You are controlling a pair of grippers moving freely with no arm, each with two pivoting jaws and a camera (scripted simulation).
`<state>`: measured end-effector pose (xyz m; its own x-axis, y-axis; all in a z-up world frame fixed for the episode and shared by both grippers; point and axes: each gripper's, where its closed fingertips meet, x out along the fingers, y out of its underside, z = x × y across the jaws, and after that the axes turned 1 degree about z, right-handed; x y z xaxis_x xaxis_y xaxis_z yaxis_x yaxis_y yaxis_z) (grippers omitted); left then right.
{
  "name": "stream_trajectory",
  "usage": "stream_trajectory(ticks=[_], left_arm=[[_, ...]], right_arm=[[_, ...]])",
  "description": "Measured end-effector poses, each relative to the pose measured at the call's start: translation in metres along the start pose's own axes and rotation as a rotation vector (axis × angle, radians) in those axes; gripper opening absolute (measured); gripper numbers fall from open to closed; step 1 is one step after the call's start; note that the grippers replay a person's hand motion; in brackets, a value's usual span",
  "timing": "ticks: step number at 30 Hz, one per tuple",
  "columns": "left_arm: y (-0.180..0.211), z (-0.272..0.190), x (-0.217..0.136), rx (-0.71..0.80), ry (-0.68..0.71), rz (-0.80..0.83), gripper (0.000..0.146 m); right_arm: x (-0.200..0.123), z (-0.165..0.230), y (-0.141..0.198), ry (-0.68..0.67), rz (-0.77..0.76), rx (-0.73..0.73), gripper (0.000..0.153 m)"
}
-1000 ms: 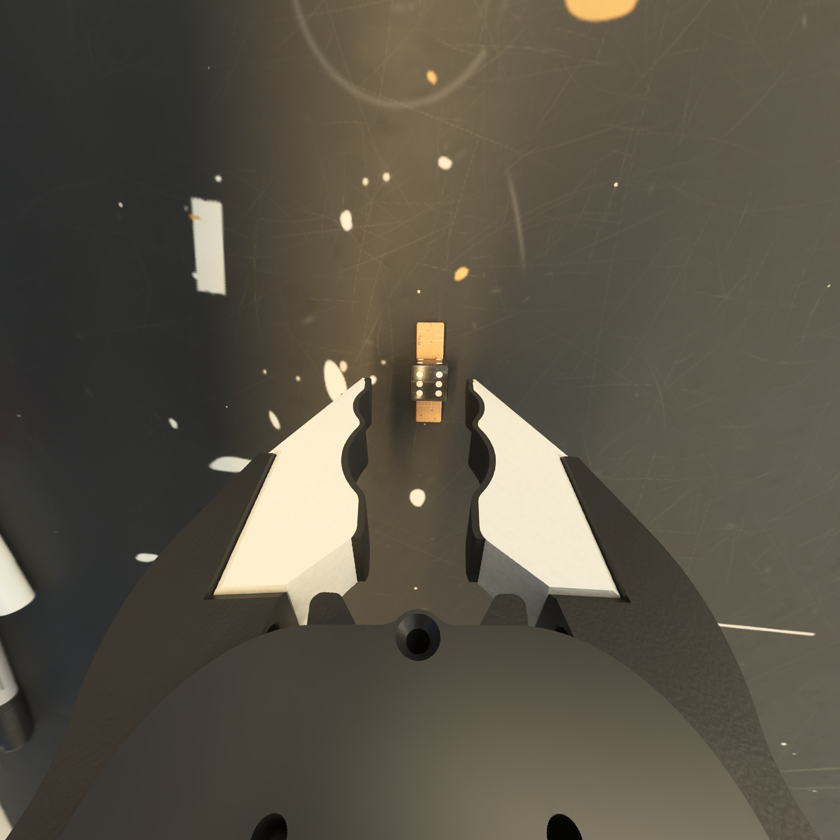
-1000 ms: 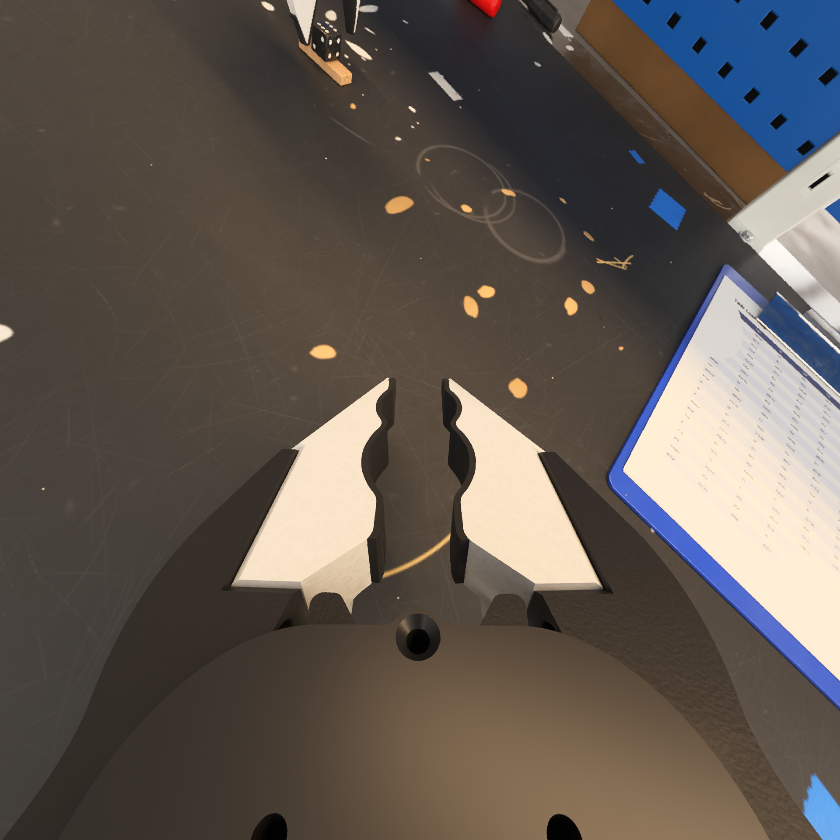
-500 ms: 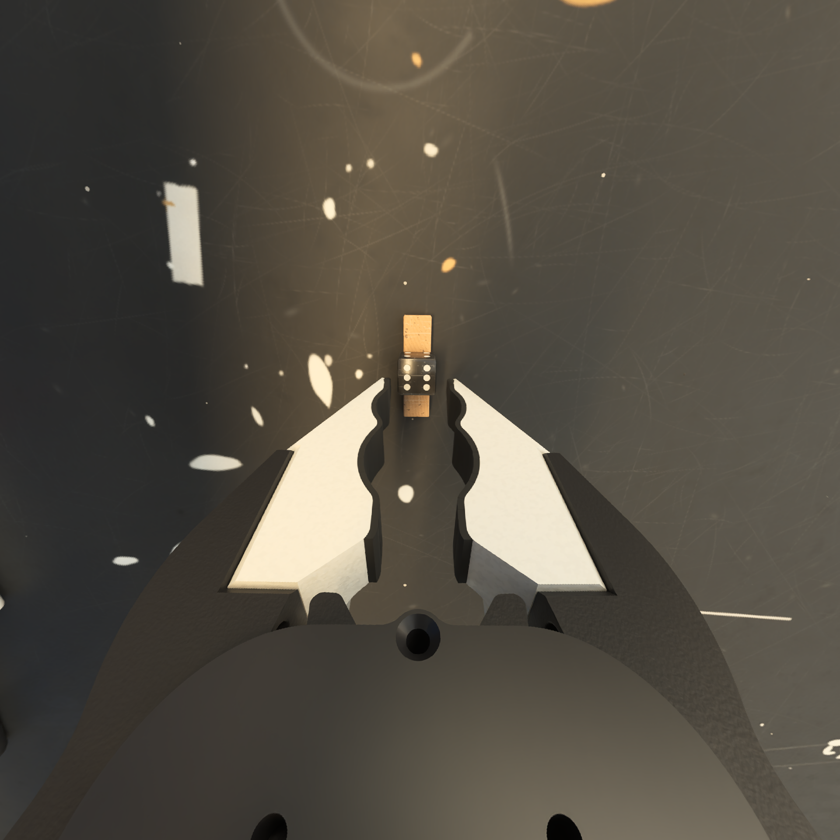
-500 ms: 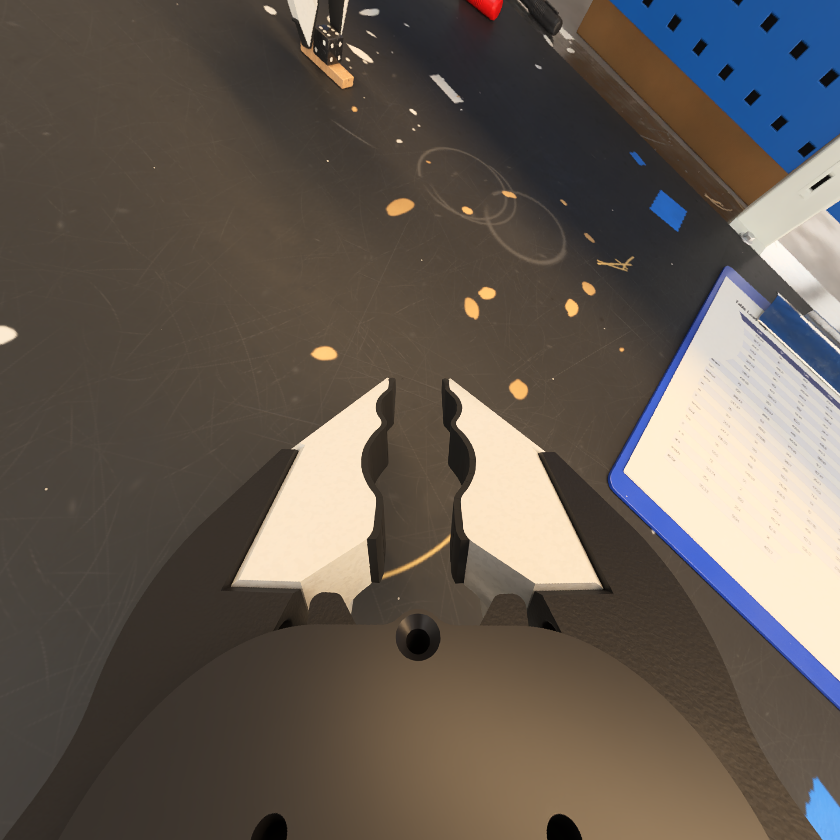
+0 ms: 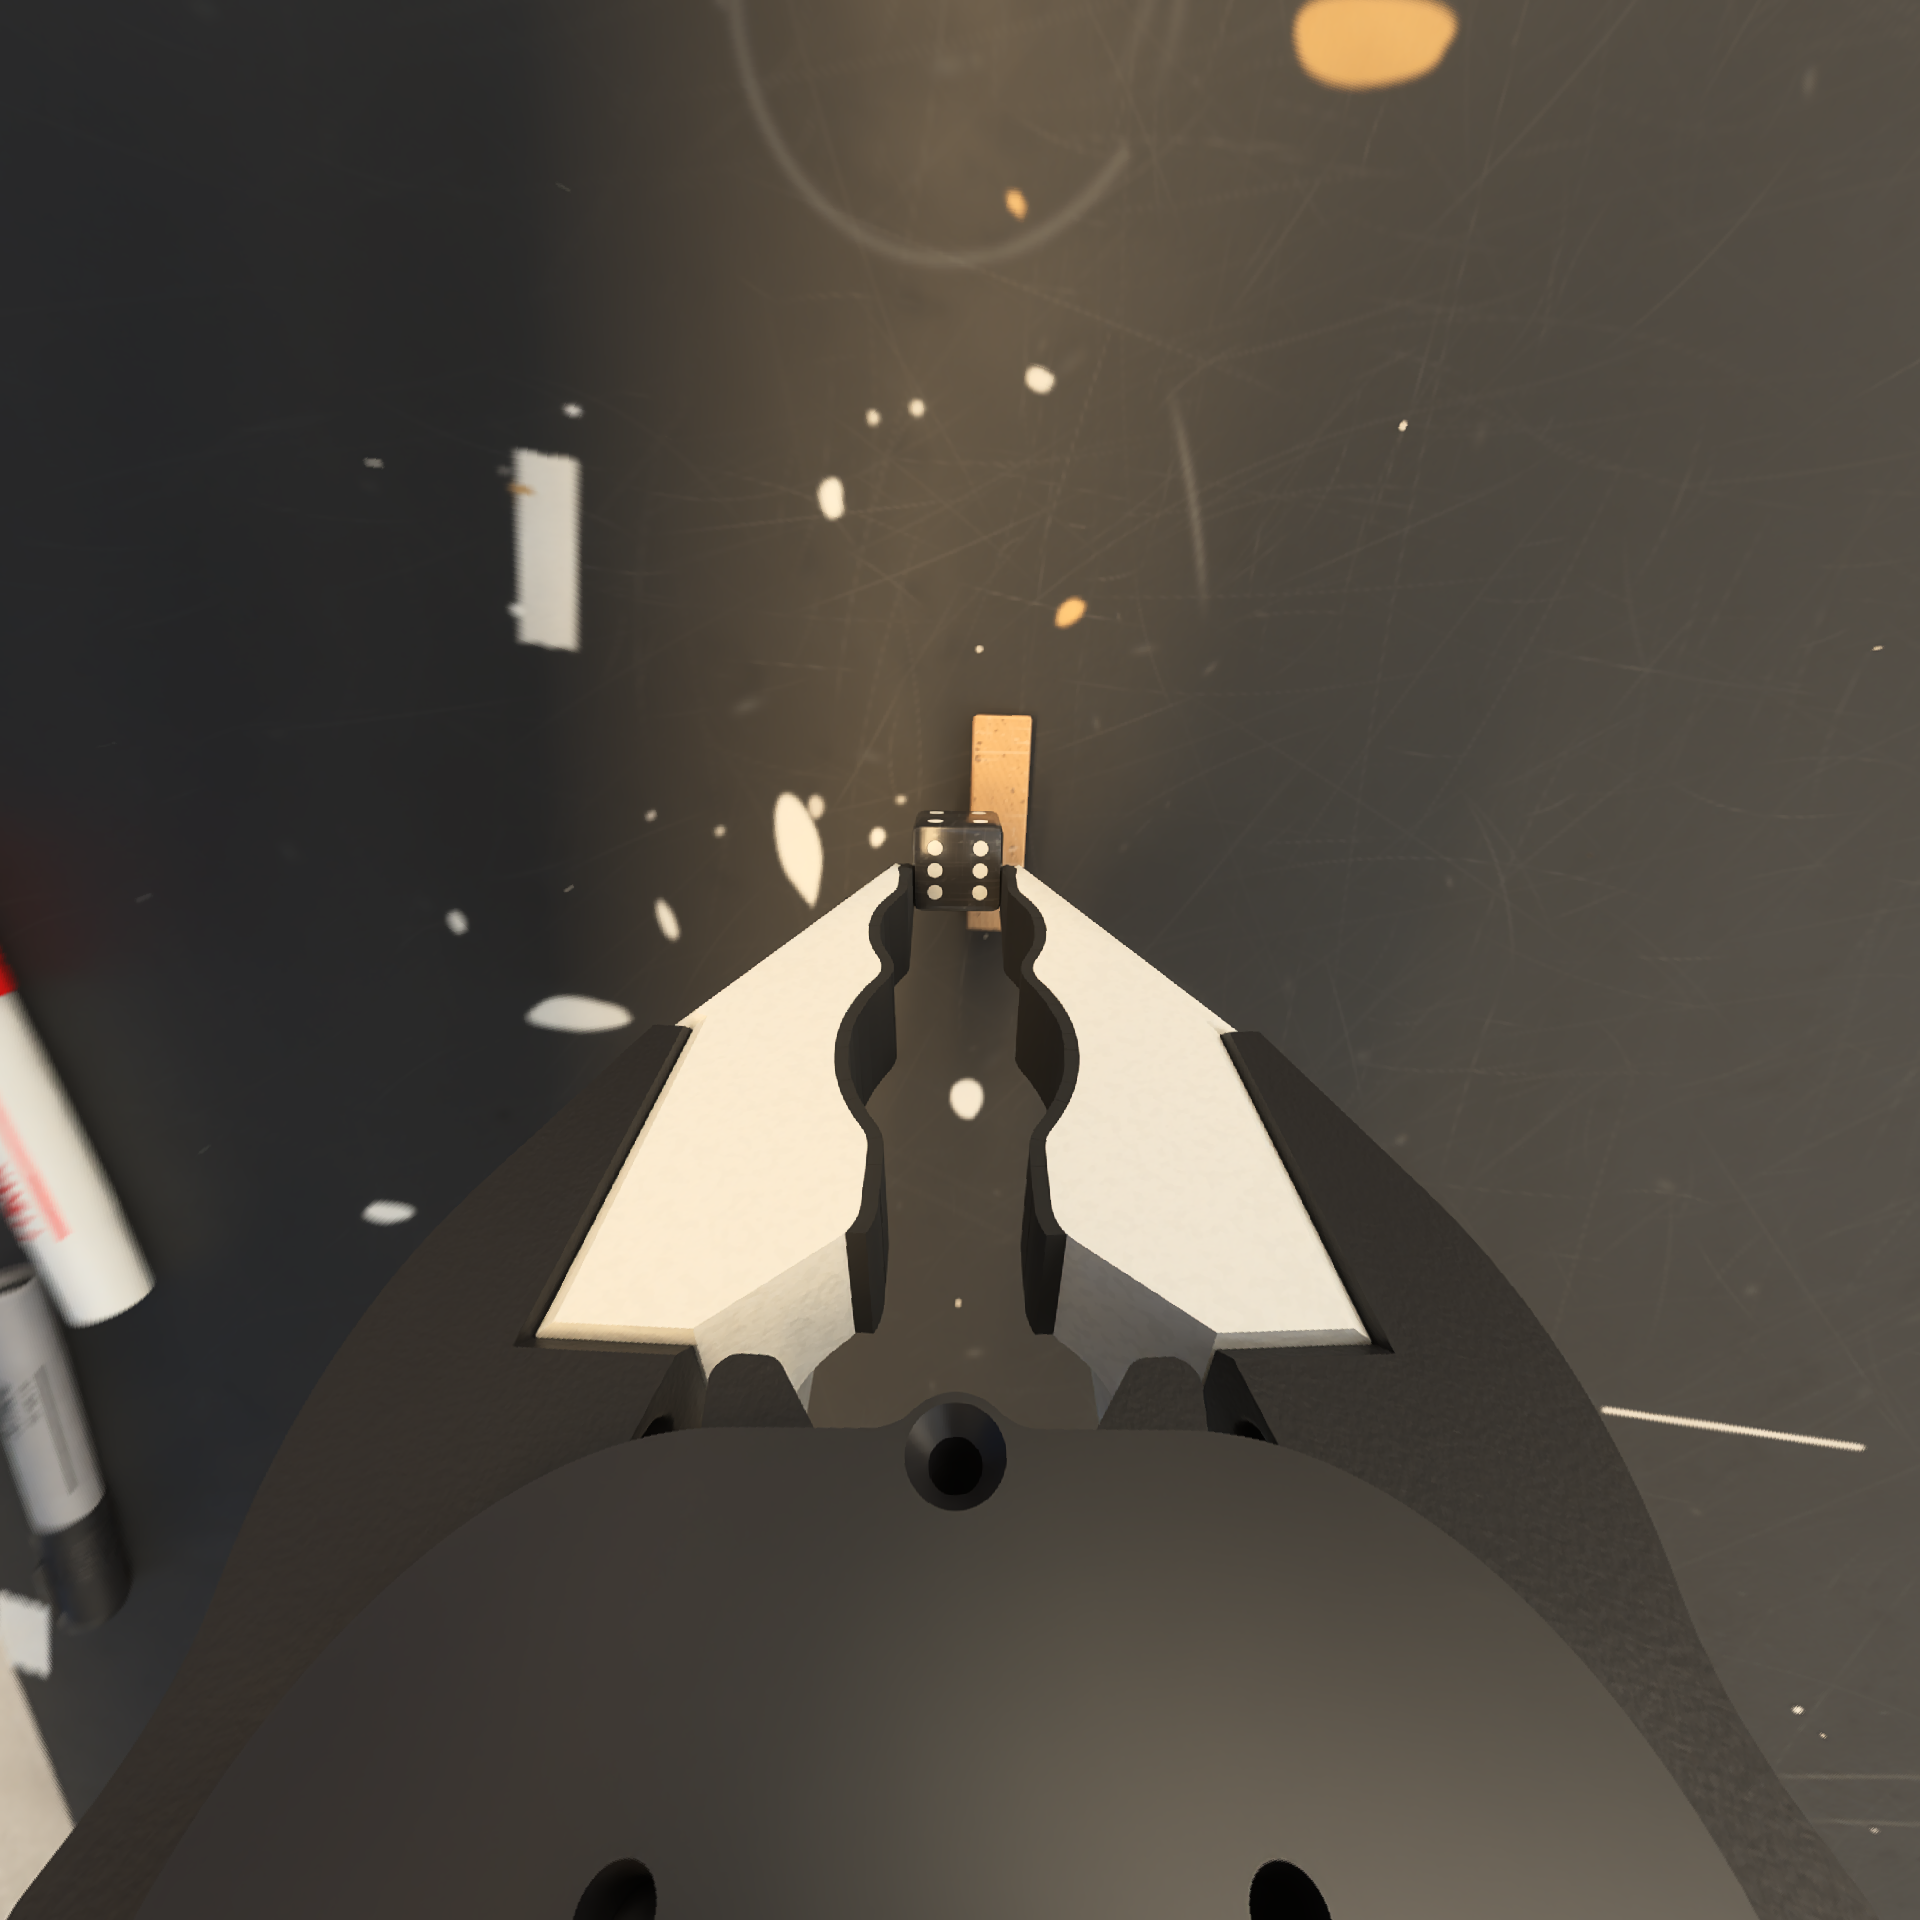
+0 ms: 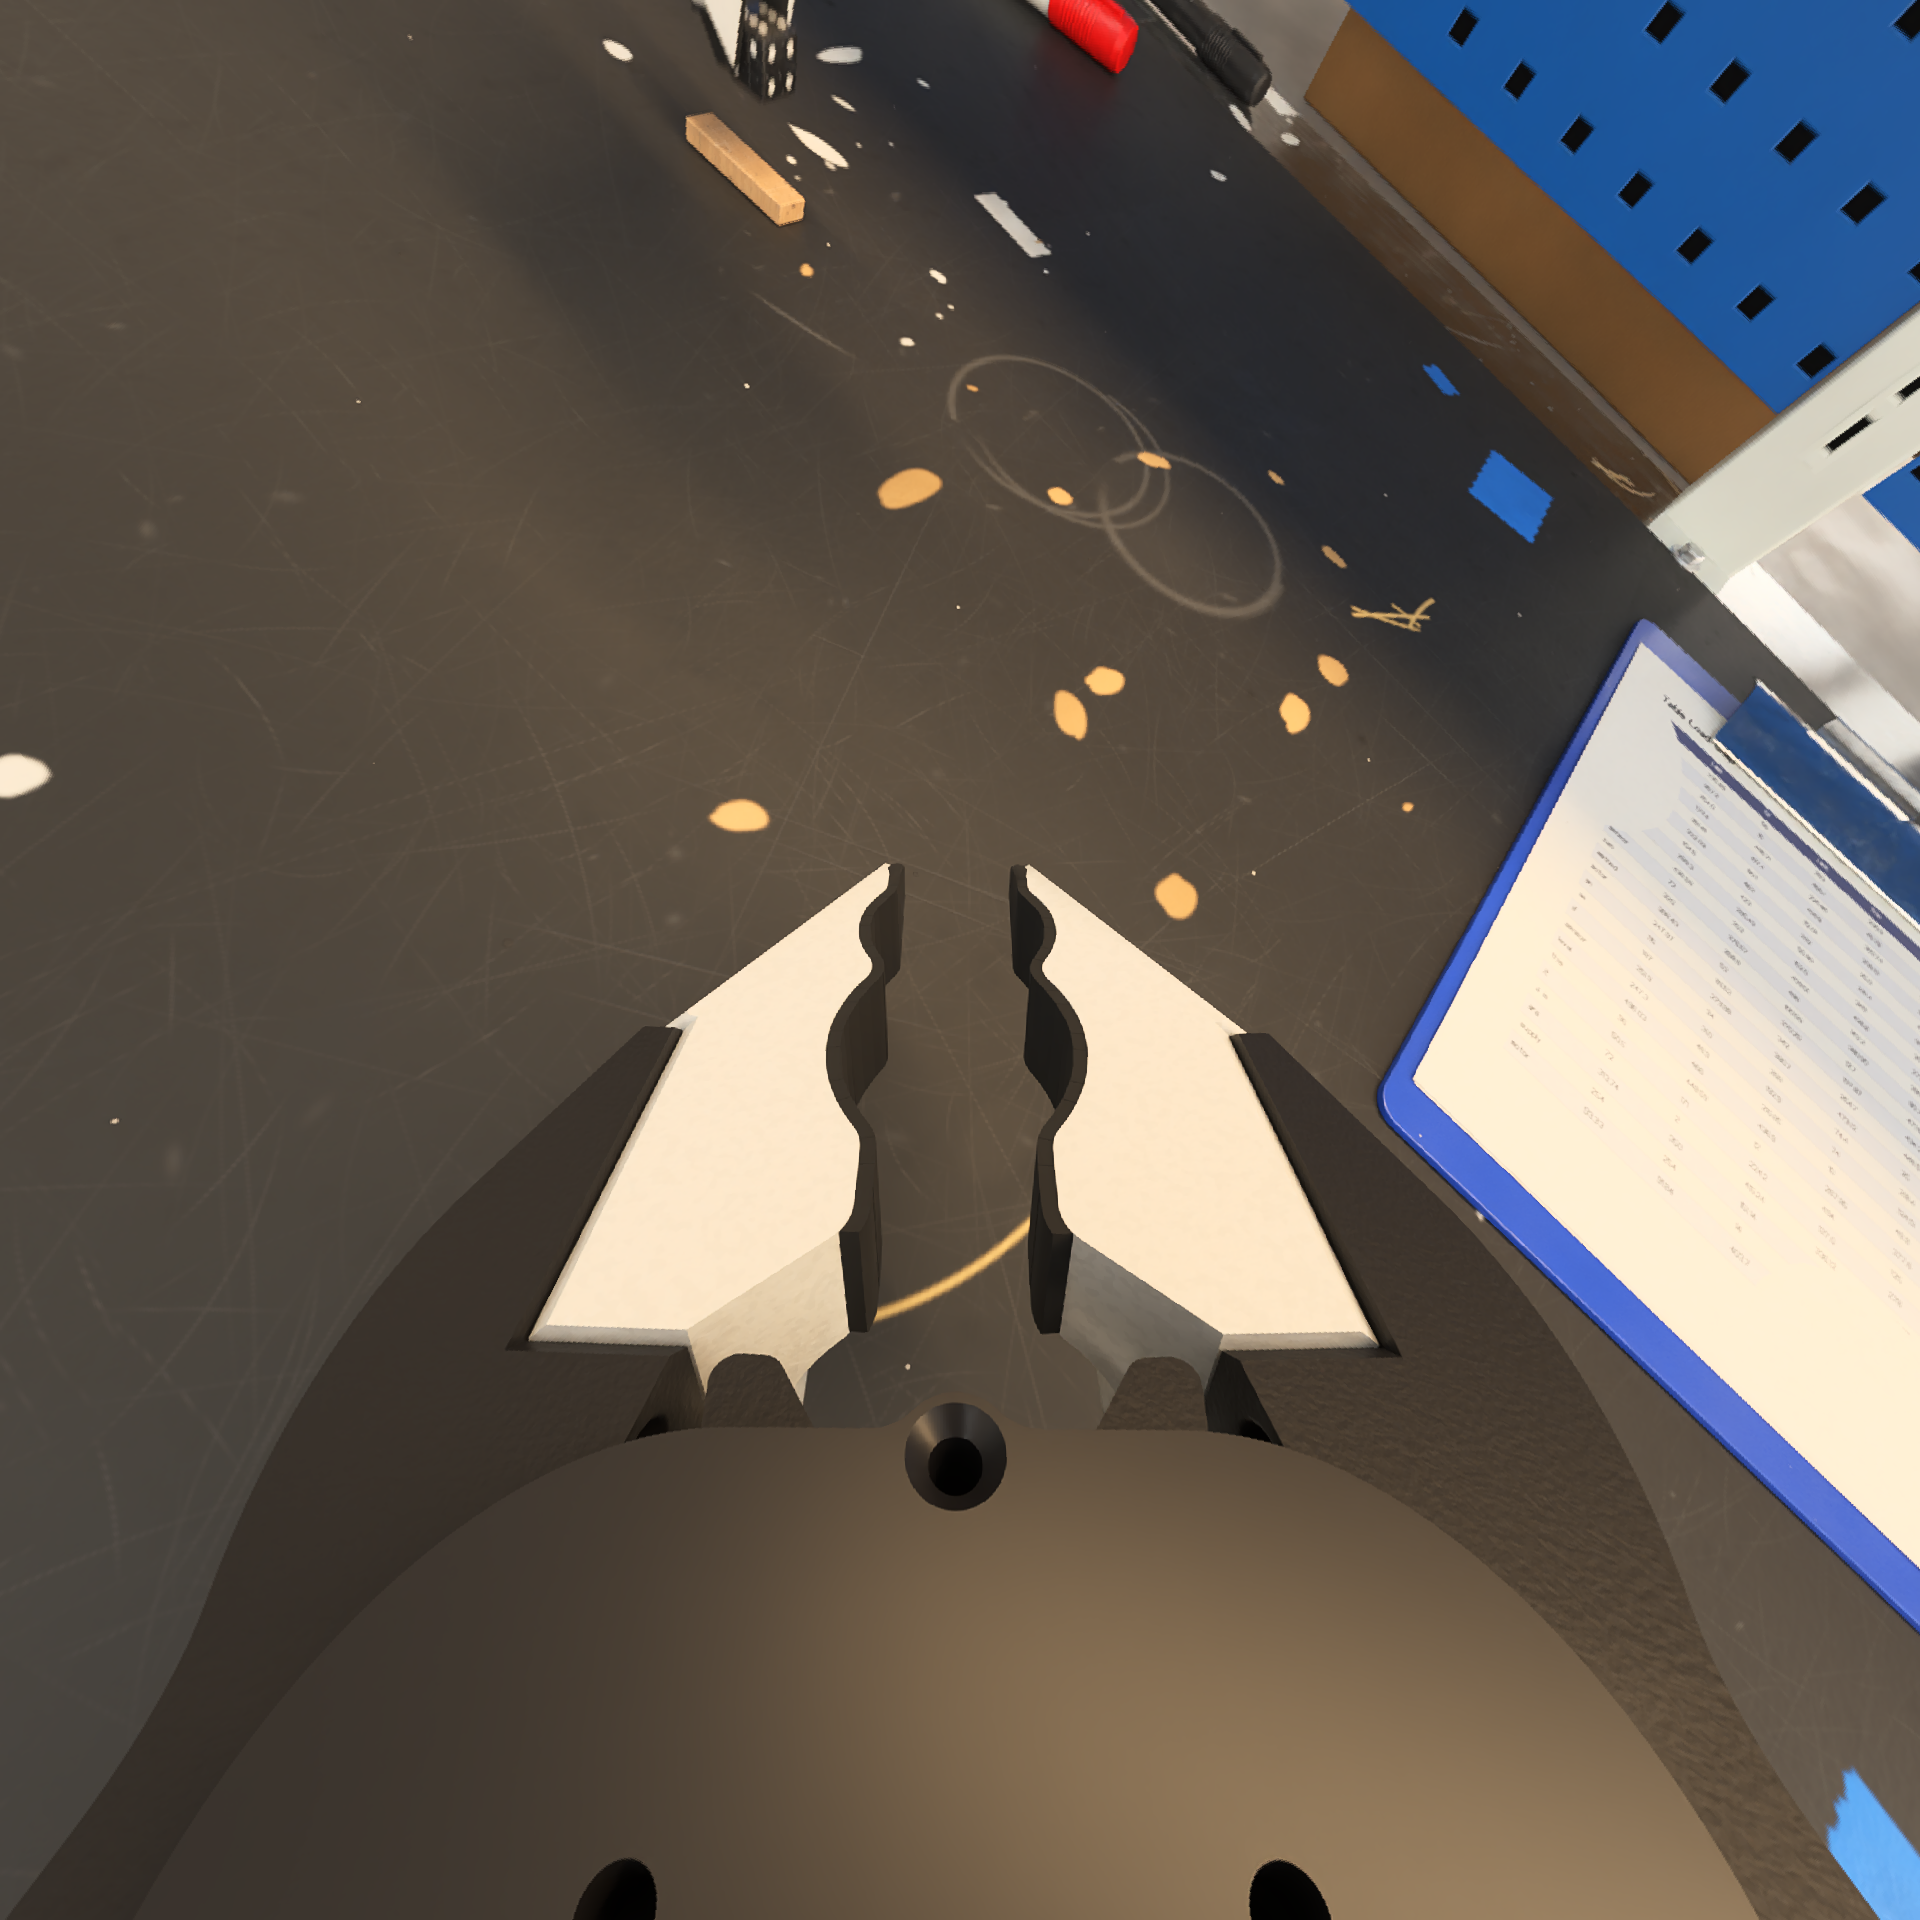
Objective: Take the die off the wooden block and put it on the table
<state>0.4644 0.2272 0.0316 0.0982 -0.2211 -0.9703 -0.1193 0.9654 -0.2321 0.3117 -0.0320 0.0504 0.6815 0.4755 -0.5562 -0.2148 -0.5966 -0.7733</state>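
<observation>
Far to the left of the left gripper [image 5: 956, 896], at the edge of the view: a white marker with red cap [image 5: 57, 1132], and below it a grey marker with black cap [image 5: 47, 1455], both lying on the dark table [image 5: 1507, 935]. Further ahead and to the left of the tips: a white strip of tape [image 5: 548, 549], flat on the table.

In the middle: jaws nearly closed, tips pressed on the two sides of the black die [image 5: 957, 871]. White pips turned to the camera, six on the near face. Just behind the die and a little to the right: the wooden block [image 5: 1001, 764], lying flat on the table, long side pointing away from the gripper.

From the right wrist camera, far ahead and to the left: the same die, gripped between the tips of the left gripper, with a clear gap to the block under it. No contact between die and block there, and none between die and table.

In the middle of that view: the right gripper [image 6: 956, 883], jaws a small way apart, nothing between them, only table surface with orange spots below. Well apart from the die and the block.

To the right of the right gripper: a blue clipboard [image 6: 1475, 1174] with a printed sheet. Ahead and to the right: a blue pegboard [image 6: 1662, 135].
</observation>
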Motion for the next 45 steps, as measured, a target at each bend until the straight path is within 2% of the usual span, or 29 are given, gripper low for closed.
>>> stream_trajectory(ticks=[6,9,12,18,27,33,45], left_arm=[[-0.012,-0.013,-0.066,-0.004,-0.087,-0.112,0.016],[-0.019,-0.042,-0.090,0.024,-0.095,-0.157,0.016],[-0.028,-0.082,-0.097,0.065,-0.081,-0.194,0.016],[-0.035,-0.160,-0.069,0.101,-0.008,-0.218,0.016],[-0.046,-0.235,-0.018,0.083,0.074,-0.262,0.016],[-0.042,-0.247,0.001,0.079,0.061,-0.209,0.016],[-0.050,-0.254,0.017,0.059,0.062,-0.185,0.016]], right_arm=[[-0.002,0.001,-0.003,0.000,-0.011,-0.008,0.020],[-0.003,0.001,-0.005,0.005,-0.014,-0.014,0.020],[-0.005,0.002,-0.007,0.012,-0.020,-0.023,0.020],[-0.010,0.004,-0.014,0.022,-0.035,-0.053,0.020],[-0.016,0.024,-0.026,-0.024,-0.068,-0.127,0.020],[-0.018,0.039,-0.034,-0.048,-0.082,-0.189,0.020],[-0.017,0.039,-0.028,-0.014,-0.033,-0.246,0.020]])
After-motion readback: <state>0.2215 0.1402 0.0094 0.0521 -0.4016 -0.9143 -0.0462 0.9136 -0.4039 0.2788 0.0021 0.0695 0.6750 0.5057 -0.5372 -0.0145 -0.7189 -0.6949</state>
